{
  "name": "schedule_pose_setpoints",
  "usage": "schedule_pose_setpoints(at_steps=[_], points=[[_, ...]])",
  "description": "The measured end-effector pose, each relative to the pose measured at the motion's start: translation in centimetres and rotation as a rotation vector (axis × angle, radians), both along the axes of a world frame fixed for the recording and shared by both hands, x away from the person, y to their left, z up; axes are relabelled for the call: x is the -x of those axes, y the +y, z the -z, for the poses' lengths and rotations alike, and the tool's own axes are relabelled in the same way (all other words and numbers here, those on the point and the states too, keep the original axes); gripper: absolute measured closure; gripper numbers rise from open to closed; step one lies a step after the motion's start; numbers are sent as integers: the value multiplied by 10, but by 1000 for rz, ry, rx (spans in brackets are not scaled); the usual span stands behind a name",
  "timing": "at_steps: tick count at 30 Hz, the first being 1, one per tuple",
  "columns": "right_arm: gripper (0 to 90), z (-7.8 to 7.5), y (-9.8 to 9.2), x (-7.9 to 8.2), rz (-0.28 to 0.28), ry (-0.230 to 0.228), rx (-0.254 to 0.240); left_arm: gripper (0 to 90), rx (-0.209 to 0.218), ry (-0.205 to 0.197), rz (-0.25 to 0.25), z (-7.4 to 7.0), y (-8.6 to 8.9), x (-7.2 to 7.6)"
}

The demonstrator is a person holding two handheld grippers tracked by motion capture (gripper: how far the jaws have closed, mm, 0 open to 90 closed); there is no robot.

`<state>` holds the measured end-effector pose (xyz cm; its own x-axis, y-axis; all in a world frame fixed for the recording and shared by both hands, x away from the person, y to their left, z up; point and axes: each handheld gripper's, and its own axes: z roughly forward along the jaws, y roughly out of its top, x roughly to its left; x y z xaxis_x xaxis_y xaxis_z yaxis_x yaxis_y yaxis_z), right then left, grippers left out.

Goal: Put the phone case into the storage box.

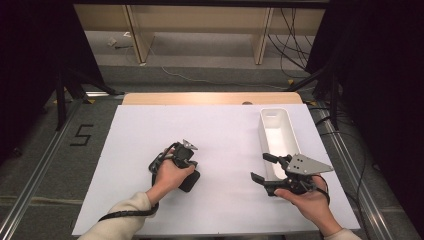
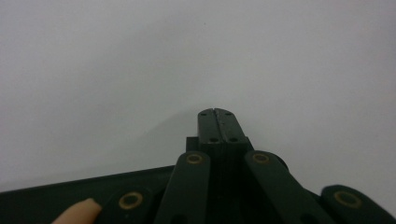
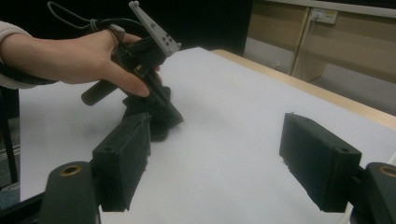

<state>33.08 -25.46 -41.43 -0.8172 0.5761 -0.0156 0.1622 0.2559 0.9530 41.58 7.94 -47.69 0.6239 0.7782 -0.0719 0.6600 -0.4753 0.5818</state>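
My left gripper (image 1: 190, 182) is held in the person's left hand (image 1: 170, 175) over the middle of the white sheet (image 1: 220, 145), tilted down with its tip at or just above the sheet. In the left gripper view its jaws (image 2: 217, 115) are shut together with nothing between them. My right gripper (image 1: 259, 166) is held low at the right, beside the near end of a white tray (image 1: 263, 131), and points left. Its pads (image 3: 122, 158) stand wide apart and empty in the right gripper view, which also shows the left gripper (image 3: 156, 122) beyond them.
The long white tray runs front to back along the sheet's right side and looks empty. The wooden table edge (image 1: 210, 98) borders the sheet at the back. Cables (image 1: 125, 214) trail from both grippers. Beyond the table are floor, metal rails and wooden furniture.
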Motion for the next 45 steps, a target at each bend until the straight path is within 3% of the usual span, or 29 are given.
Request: schedule_pose_setpoints(at_steps=[30, 45], points=[[259, -1, -1, 1, 4, -2, -6, 899, -93, 105, 98, -7, 26, 35], [259, -1, -1, 1, 6, 2, -9, 898, -138, 158, 96, -10, 53, 51]])
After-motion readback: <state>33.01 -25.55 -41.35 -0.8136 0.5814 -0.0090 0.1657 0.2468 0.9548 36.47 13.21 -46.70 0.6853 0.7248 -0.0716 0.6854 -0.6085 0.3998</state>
